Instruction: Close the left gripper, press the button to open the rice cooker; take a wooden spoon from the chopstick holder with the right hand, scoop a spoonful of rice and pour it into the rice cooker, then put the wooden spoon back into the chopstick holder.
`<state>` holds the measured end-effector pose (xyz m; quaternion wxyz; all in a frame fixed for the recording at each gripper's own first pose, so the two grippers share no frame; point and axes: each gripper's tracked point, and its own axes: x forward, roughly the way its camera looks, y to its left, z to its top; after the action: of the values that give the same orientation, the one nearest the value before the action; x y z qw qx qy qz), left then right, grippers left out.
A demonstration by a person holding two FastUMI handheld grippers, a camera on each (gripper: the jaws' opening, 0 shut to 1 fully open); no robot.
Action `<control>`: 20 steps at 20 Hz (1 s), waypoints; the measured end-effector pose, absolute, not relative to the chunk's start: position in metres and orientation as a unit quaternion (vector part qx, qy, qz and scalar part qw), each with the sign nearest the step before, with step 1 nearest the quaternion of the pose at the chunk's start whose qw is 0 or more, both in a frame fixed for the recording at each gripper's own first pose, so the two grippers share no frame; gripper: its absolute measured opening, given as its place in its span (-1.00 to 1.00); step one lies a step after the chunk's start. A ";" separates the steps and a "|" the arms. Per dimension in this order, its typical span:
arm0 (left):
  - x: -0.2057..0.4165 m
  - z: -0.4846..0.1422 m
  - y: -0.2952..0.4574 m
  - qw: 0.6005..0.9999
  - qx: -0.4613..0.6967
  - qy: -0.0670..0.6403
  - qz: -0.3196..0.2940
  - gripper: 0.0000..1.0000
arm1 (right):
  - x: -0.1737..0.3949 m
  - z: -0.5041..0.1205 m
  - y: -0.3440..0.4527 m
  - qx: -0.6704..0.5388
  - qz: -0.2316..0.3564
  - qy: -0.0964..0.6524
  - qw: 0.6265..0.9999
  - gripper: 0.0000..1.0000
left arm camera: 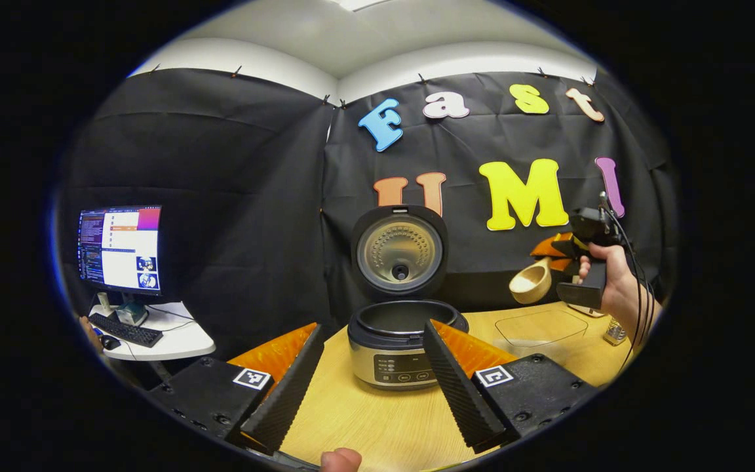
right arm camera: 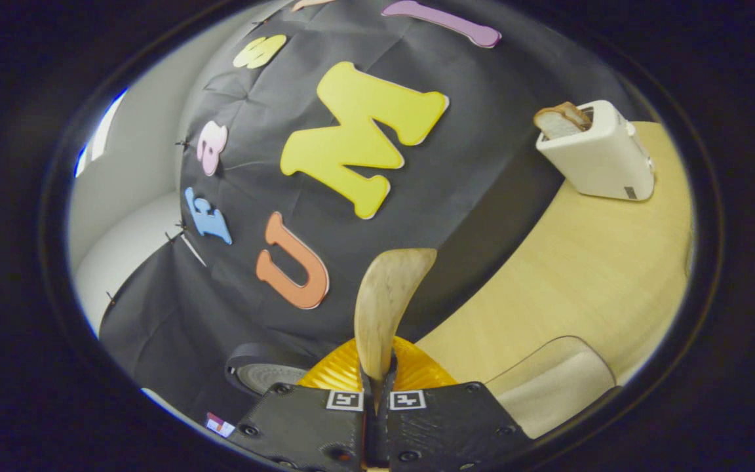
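The rice cooker (left arm camera: 396,344) stood on the wooden table (left arm camera: 377,419) with its lid (left arm camera: 399,251) raised upright at the back, exposing the perforated inner plate and the dark empty pot below. In the left gripper view, the left gripper (left arm camera: 367,400) hung in front of the cooker with its two fingers spread wide apart and nothing between them; the cooker's control panel showed in the gap. To the right of the cooker lay a clear shallow container (left arm camera: 538,328) on the table. Above that container, the right gripper (left arm camera: 564,252), held in a hand (left arm camera: 613,285), was raised off the table and carried the wooden spoon (left arm camera: 531,282), whose bowl pointed toward the cooker.

In the right gripper view, the right gripper's fingers (right arm camera: 351,419) were pressed together on the spoon's handle, and the spoon's bowl rose edge-on beyond them. Whether the bowl held rice could not be told. A white toaster (right arm camera: 597,154) with a slice of bread in its slot stood near the table's far edge. A monitor (left arm camera: 120,249) and keyboard (left arm camera: 125,330) sat on a side desk at left.
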<state>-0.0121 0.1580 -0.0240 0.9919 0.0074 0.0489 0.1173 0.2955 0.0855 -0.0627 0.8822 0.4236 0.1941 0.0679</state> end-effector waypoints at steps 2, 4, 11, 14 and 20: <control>-0.013 -0.025 0.161 0.992 0.006 0.050 0.117 0.94 | 0.304 -0.053 0.117 0.419 0.085 0.197 0.882 -1.00; -0.016 -0.024 0.168 0.991 0.006 0.050 0.121 0.95 | 0.313 -0.047 0.150 0.411 0.099 0.202 0.884 -1.00; -0.023 -0.028 0.191 0.989 -0.001 0.056 0.140 0.94 | 0.334 -0.064 0.247 0.307 0.137 0.217 0.916 -1.00; -0.026 -0.029 0.199 0.987 -0.005 0.056 0.148 0.94 | 0.340 -0.077 0.272 0.271 0.139 0.223 0.926 -1.00; -0.027 -0.033 0.202 0.987 -0.010 0.064 0.148 0.95 | 0.345 -0.085 0.301 0.163 0.148 0.199 0.955 -1.00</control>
<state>-0.0267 0.2017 -0.0329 0.9868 -0.0099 0.0637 0.1485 0.3451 0.3007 -0.0851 0.9549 0.1631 0.1994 0.1477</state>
